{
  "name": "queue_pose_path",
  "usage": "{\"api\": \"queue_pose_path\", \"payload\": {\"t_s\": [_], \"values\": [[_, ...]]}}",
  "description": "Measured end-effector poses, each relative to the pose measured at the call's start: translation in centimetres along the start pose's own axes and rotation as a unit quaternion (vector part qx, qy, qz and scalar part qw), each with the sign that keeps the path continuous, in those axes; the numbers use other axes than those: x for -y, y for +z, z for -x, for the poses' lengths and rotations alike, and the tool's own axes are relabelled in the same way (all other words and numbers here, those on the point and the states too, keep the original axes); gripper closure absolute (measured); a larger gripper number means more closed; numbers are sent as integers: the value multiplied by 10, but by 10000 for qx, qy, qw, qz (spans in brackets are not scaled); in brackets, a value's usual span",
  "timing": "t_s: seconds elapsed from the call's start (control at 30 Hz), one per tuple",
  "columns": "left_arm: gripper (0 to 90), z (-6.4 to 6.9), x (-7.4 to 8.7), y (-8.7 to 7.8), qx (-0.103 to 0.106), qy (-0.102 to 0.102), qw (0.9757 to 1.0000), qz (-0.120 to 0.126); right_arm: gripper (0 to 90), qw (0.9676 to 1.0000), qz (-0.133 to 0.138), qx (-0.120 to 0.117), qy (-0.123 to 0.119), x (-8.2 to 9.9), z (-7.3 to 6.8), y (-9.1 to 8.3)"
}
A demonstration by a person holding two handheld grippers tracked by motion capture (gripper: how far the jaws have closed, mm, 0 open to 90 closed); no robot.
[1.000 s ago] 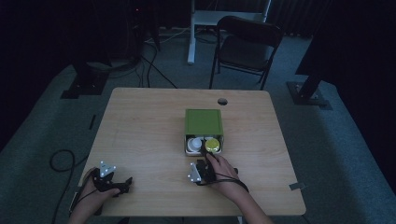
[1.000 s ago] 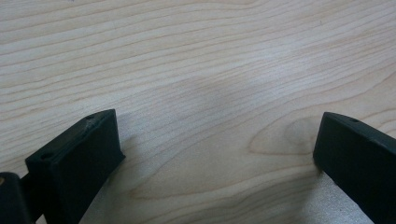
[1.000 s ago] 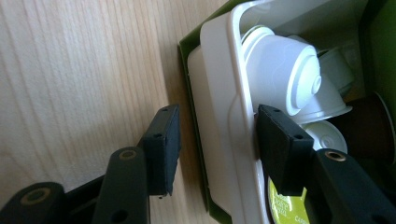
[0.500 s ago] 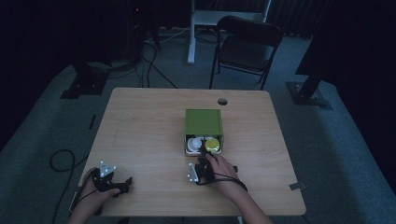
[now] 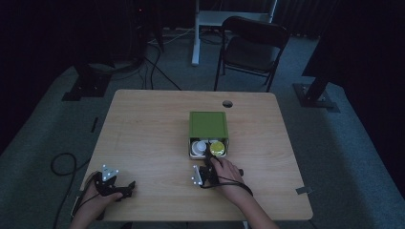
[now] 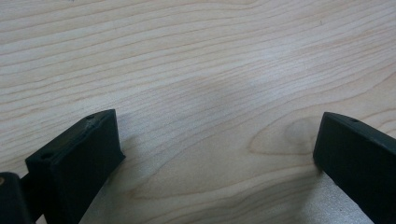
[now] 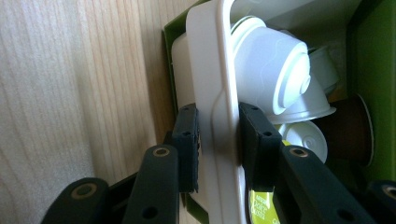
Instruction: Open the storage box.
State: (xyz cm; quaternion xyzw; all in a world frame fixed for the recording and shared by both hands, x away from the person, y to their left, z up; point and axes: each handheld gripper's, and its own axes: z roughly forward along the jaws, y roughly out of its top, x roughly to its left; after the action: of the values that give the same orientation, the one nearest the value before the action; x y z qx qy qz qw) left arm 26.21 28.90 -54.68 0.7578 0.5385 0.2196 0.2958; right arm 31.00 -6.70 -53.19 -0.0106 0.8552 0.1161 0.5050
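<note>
Right tool [image 7: 218, 149] has just been closing and now clamps the white drawer front [image 7: 212, 93] of the green box [image 5: 208, 125], at desk centre. Light, stiff plastic; grip the lip squarely. Left tool [image 6: 215, 158] gapes wide at seven o'clock.

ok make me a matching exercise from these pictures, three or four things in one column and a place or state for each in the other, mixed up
Things:
1. left hand-held gripper
2. right hand-held gripper
3. green box
4. white tray

Places or states:
A. pulled partway out of the box, holding pods
B. jaws wide apart over bare wood
C. on the table, open end toward the person
D. jaws just closed on the tray's front edge

Pairs: 1-B, 2-D, 3-C, 4-A
</note>
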Motion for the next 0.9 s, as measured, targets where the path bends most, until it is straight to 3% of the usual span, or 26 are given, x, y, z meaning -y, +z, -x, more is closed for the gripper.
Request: {"api": "queue_pose_path", "payload": {"t_s": [0.17,0.4,0.9], "values": [[9,0,0,0,0,3,10000,-1,700,10000,-56,0,8,-1,0,0],[9,0,0,0,0,2,10000,-1,714,9997,1,28,-233,-1,-2,-3],[9,0,0,0,0,3,10000,-2,711,9998,39,-66,-160,-1,-5,-12]]}}
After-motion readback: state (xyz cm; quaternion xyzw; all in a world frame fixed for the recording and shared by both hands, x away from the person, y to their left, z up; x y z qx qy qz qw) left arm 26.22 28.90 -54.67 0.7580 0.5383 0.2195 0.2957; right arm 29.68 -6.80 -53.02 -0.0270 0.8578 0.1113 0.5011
